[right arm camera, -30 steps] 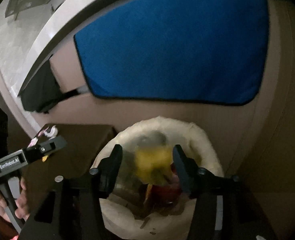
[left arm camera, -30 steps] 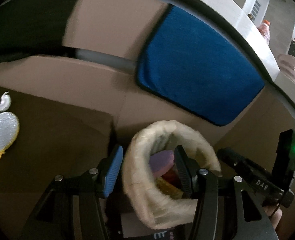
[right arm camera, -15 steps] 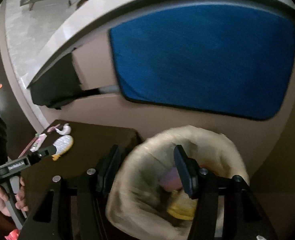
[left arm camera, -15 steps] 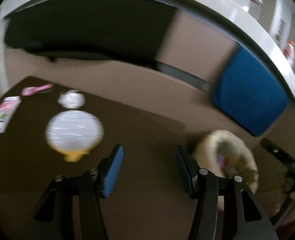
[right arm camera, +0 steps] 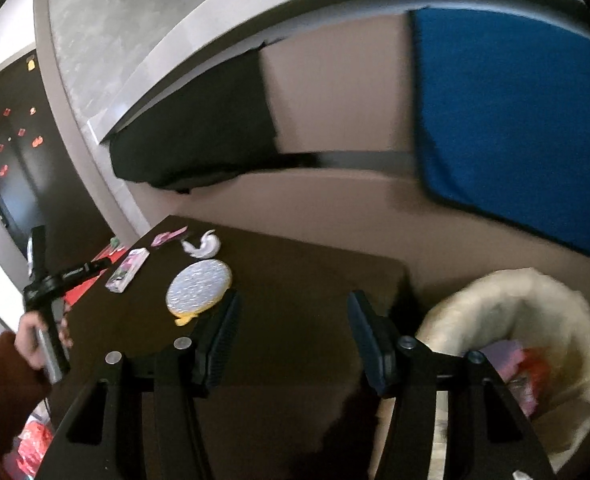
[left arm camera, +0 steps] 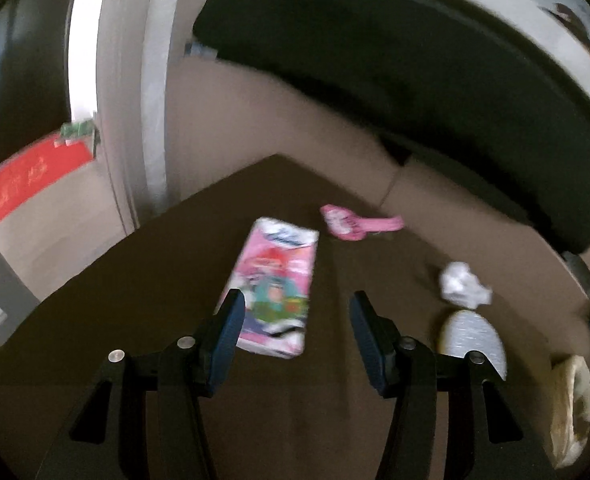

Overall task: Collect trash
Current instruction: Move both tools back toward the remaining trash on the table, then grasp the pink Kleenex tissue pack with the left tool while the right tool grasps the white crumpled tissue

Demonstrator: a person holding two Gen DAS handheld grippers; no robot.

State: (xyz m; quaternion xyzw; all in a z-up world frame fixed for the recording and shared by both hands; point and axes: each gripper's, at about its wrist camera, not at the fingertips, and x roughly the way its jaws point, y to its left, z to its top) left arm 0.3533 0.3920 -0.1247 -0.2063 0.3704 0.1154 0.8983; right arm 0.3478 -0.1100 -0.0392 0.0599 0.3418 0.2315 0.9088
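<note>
While both hand-held grippers (left arm camera: pixel 295 332) (right arm camera: pixel 293 330) gape empty, only the right view shows, blurrily, the bin's (right arm camera: pixel 507 292) contents.

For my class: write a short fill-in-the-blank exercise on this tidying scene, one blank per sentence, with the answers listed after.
1. The left gripper is open and holds ____.
2. The pink packet lies on the dark ____.
3. The crumpled tissue is coloured ____.
4. The lined bin beside the table already contains ____.

Answers: nothing; table; white; trash

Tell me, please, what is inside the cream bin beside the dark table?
Inside the cream bin I see a purple piece and something red. The picture is blurred, and the right tool covers part of the bin, so deeper trash cannot be seen.
</note>
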